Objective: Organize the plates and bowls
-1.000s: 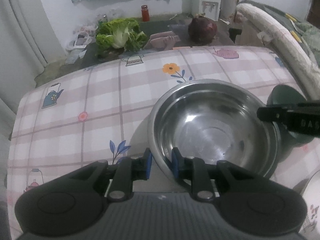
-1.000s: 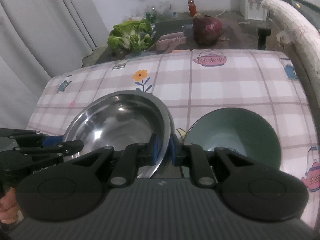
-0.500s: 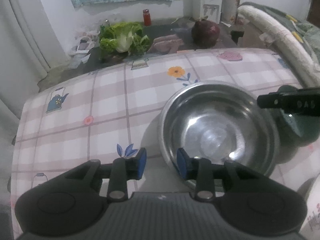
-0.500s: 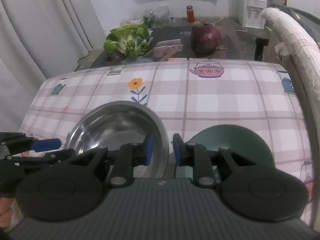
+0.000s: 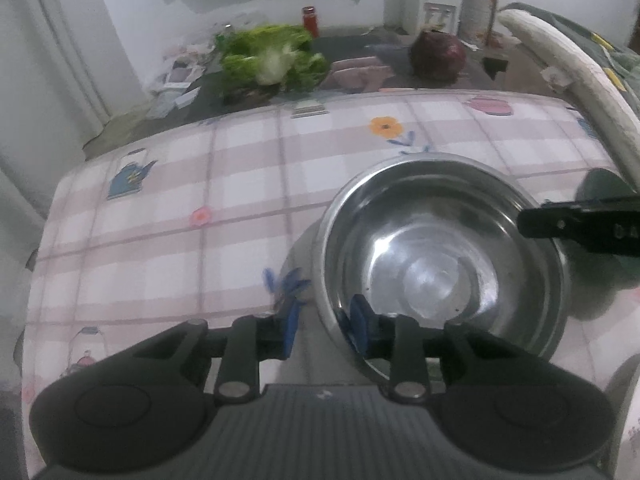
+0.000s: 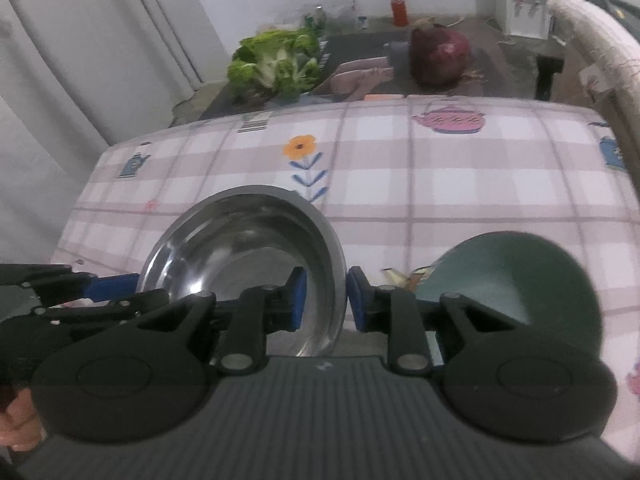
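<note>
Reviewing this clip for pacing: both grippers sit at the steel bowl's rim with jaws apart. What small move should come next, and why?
Probably back both grippers away from the steel bowl. The left gripper and right gripper are open, each astride the rim without clamping, and the bowl rests on the tablecloth beside the green bowl. It looks released, so they are free to fetch the next dish.

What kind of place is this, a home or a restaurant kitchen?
Most likely a home. The steel bowl and green bowl sit on a household tablecloth printed with teapots and flowers, and lettuce lies on the floor by a small water dispenser.
</note>
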The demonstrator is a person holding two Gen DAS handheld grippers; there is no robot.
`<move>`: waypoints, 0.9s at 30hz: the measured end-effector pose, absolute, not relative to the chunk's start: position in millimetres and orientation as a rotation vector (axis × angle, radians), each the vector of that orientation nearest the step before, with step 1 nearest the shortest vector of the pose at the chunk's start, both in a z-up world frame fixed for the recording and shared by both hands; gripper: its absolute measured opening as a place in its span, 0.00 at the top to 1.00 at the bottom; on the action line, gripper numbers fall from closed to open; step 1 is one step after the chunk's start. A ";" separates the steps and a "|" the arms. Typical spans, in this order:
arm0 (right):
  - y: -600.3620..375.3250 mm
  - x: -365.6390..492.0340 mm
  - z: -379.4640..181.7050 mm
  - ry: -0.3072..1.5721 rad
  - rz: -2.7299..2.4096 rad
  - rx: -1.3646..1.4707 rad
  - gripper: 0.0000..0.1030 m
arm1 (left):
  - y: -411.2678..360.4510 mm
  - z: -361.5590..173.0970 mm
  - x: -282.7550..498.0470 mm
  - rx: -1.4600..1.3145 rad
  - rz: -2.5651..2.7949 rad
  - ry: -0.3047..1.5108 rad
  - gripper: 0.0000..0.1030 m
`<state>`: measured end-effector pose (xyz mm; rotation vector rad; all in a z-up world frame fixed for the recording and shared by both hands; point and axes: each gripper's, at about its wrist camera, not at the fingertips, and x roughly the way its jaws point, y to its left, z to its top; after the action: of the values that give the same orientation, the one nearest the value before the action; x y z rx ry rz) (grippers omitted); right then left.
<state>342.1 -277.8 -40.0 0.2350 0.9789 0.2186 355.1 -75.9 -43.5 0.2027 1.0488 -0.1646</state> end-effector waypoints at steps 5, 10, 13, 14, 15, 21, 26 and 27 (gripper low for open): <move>-257.5 341.5 -41.6 0.979 0.259 0.225 0.78 | -60.2 -42.7 353.0 0.208 -0.125 1.051 0.69; -259.2 337.8 -38.0 0.971 0.270 0.265 0.75 | -60.3 -32.4 345.3 0.213 -0.124 1.021 0.60; -273.4 328.5 -27.5 0.950 0.269 0.306 0.69 | -67.2 -21.5 337.9 0.231 -0.126 0.978 0.54; -278.4 324.9 -23.8 0.941 0.263 0.312 0.64 | -71.4 -17.6 335.4 0.243 -0.128 0.960 0.51; -285.0 319.4 -18.2 0.927 0.256 0.320 0.56 | -75.5 -12.9 332.4 0.252 -0.135 0.943 0.46; -329.4 282.6 4.9 0.879 0.179 0.327 0.47 | -103.3 14.6 320.1 0.214 -0.244 0.873 0.37; -374.2 253.6 11.8 0.862 0.087 0.319 0.47 | -139.7 22.1 320.2 0.189 -0.370 0.878 0.36; -384.2 249.0 11.3 0.864 0.066 0.324 0.47 | -147.0 21.4 320.0 0.183 -0.390 0.886 0.35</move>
<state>249.0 -384.2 11.3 0.3239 0.8637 0.0664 320.0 -147.0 21.4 0.1830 0.8860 -0.3899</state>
